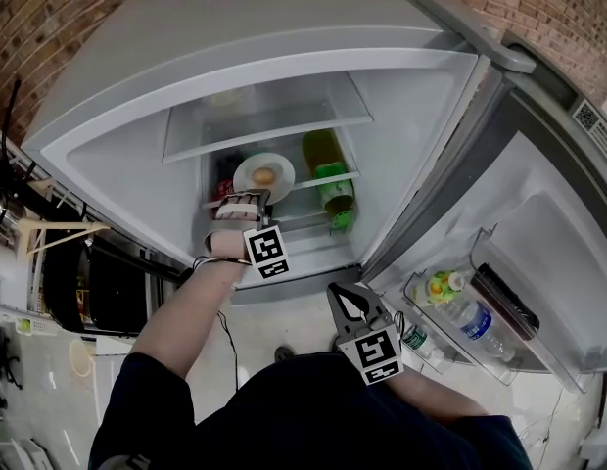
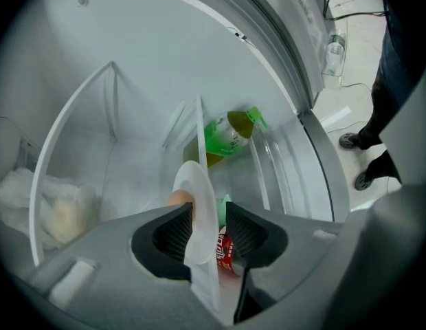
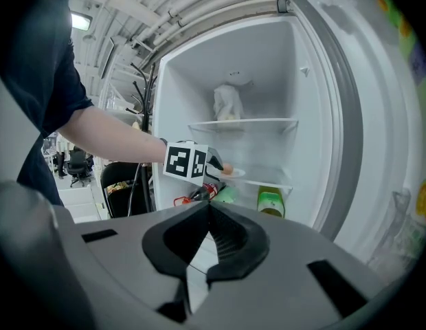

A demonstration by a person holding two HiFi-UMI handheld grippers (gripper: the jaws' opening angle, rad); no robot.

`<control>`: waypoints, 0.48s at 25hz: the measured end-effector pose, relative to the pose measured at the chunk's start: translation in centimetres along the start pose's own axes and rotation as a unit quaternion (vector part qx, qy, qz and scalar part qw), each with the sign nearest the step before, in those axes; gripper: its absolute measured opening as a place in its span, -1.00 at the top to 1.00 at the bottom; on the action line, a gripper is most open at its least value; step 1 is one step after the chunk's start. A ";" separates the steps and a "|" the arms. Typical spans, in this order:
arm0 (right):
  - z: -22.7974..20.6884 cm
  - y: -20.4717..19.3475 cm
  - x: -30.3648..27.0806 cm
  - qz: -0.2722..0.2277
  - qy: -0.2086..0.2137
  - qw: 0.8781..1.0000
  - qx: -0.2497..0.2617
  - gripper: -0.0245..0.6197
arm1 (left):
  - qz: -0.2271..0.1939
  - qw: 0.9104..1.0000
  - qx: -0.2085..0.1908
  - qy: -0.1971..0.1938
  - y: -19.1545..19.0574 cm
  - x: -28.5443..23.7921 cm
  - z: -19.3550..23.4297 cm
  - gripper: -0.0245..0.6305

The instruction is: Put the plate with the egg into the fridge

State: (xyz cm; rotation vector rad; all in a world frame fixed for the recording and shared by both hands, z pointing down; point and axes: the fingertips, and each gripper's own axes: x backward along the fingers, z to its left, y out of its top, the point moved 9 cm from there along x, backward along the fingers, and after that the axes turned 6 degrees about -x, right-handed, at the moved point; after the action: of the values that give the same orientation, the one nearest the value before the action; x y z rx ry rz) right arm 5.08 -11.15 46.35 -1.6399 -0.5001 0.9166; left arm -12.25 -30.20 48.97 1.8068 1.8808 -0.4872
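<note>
A white plate (image 1: 247, 169) with a brown egg (image 1: 264, 175) on it lies on the middle glass shelf (image 1: 343, 176) of the open fridge. My left gripper (image 1: 247, 201) reaches in at the plate's near rim. In the left gripper view the plate (image 2: 196, 208) stands edge-on between the jaws, egg (image 2: 177, 199) on its left side; the left gripper (image 2: 208, 229) is open, with a gap showing at the right pad. The right gripper (image 1: 350, 298) hangs low outside the fridge, shut and empty (image 3: 209, 208). From there the plate (image 3: 237, 173) shows on the shelf.
A green bottle (image 1: 329, 169) lies on the same shelf to the plate's right. A red can (image 2: 223, 249) sits below. A white bag (image 3: 228, 102) rests on the upper shelf. The open door (image 1: 563, 213) at right carries bottles (image 1: 470, 321) in its rack.
</note>
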 end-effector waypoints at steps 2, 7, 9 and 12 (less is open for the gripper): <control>0.1 0.0 -0.1 0.000 0.003 1.000 0.001 0.90 | 0.002 1.000 -0.003 0.003 0.1 0.1 -0.3 0.51; 0.3 0.0 -0.1 0.003 0.006 1.000 0.004 0.90 | 0.007 1.000 -0.006 0.019 -0.2 -0.3 -0.6 0.82; 0.2 -0.1 0.0 0.005 0.005 1.000 0.003 0.90 | 0.008 1.000 -0.006 0.021 -0.3 -0.4 -0.5 0.82; 0.3 -0.3 0.0 0.008 0.005 1.000 0.002 0.90 | 0.010 1.000 -0.008 0.020 -0.2 -0.9 -0.3 0.82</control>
State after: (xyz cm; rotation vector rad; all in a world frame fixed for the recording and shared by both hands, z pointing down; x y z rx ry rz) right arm 4.94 -10.86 46.62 -1.6462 -0.4782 0.9195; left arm -12.51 -30.76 49.70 1.8359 1.8859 -0.4324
